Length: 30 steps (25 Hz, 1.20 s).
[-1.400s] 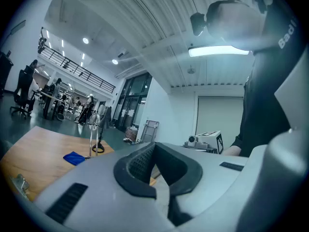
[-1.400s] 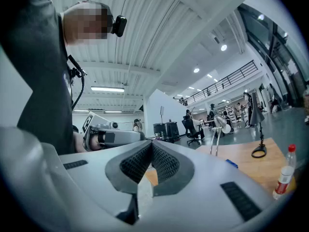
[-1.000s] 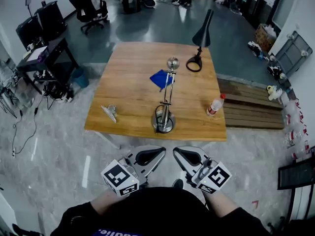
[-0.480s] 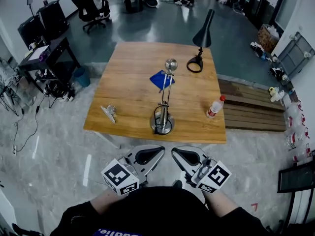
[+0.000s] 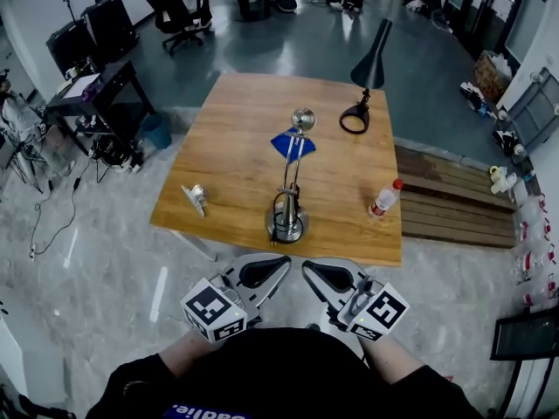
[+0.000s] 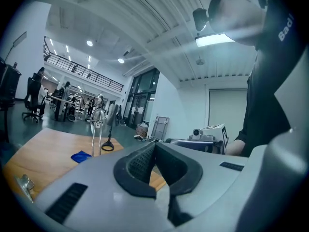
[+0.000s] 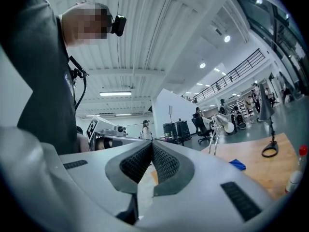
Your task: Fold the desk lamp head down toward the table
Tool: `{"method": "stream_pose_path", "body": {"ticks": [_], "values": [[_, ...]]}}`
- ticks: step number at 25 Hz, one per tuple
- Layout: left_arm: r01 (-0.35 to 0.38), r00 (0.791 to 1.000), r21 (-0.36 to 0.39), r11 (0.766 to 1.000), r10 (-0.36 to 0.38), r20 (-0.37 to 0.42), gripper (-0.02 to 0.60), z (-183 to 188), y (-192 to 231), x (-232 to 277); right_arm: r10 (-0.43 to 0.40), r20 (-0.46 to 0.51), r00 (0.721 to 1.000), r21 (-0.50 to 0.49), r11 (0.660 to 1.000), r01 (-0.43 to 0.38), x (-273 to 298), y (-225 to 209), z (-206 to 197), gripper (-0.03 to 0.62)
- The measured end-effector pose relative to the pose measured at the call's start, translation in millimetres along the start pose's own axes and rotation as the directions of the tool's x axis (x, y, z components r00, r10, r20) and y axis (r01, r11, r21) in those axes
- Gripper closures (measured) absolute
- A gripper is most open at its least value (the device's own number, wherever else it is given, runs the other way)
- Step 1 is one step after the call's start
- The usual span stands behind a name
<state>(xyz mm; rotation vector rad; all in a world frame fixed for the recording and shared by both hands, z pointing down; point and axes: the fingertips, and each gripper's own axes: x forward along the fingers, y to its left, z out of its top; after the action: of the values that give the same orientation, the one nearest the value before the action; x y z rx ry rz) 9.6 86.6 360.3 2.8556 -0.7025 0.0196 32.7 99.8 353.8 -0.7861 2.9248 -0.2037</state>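
Left gripper (image 5: 266,273) and right gripper (image 5: 327,275): jaws together, empty, short of the table (image 5: 236,129). Chrome desk lamp (image 5: 293,173) straight ahead between both, upright near the closest table edge. Likely light, slick and stiff at the joints; steady the base (image 5: 286,227), push down at the head (image 5: 303,119) farther ahead.

Warm brown wood grain covers the table (image 5: 231,160). Near the table's middle are a silver desk lamp (image 5: 287,222) and a blue cloth (image 5: 284,142); at its far corner, a black lamp (image 5: 372,64).
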Motion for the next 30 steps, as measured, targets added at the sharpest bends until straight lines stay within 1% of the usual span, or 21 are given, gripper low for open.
{"method": "stream_pose_path", "body": {"ticks": [5, 8, 12, 15, 19, 22, 24, 27, 30], "values": [[-0.055, 0.998, 0.007, 0.998, 0.055, -0.009, 0.572, -11, -1, 19, 0.049, 0.006, 0.999, -0.007, 0.999, -0.049, -15, -14, 1, 0.588], [-0.082, 0.996, 0.006, 0.997, 0.082, -0.019, 0.572, -14, 4, 28, 0.065, 0.001, 0.998, -0.004, 0.998, -0.065, -19, -24, 3, 0.588], [-0.093, 0.995, 0.005, 0.996, 0.093, -0.026, 0.572, -16, 23, 34, 0.059, -0.012, 0.998, -0.003, 0.998, -0.059, -13, -39, 4, 0.588], [-0.083, 0.996, 0.013, 0.996, 0.084, -0.039, 0.574, -24, 46, 38, 0.031, -0.028, 0.999, -0.004, 0.999, -0.031, 1, -55, 2, 0.588], [-0.036, 0.996, 0.035, 0.999, 0.039, -0.076, 0.572, -38, 81, 45, -0.019, -0.04, 0.999, -0.009, 1.0, 0.019, 27, -79, 1, 0.588], [0.017, 0.994, 0.042, 0.999, -0.012, -0.106, 0.572, -47, 109, 48, -0.064, -0.047, 0.997, -0.009, 0.998, 0.063, 52, -99, 1, 0.588], [0.056, 0.993, 0.054, 0.997, -0.049, -0.112, 0.572, -50, 126, 49, -0.098, -0.047, 0.994, -0.008, 0.995, 0.098, 68, -114, 3, 0.588], [0.117, 0.986, 0.058, 0.991, -0.109, -0.123, 0.572, -55, 146, 52, -0.152, -0.059, 0.987, -0.015, 0.988, 0.151, 86, -133, 4, 0.588], [0.174, 0.976, 0.054, 0.983, -0.165, -0.144, 0.572, -64, 159, 56, -0.192, -0.066, 0.979, -0.031, 0.981, 0.19, 99, -152, 6, 0.588]]}}
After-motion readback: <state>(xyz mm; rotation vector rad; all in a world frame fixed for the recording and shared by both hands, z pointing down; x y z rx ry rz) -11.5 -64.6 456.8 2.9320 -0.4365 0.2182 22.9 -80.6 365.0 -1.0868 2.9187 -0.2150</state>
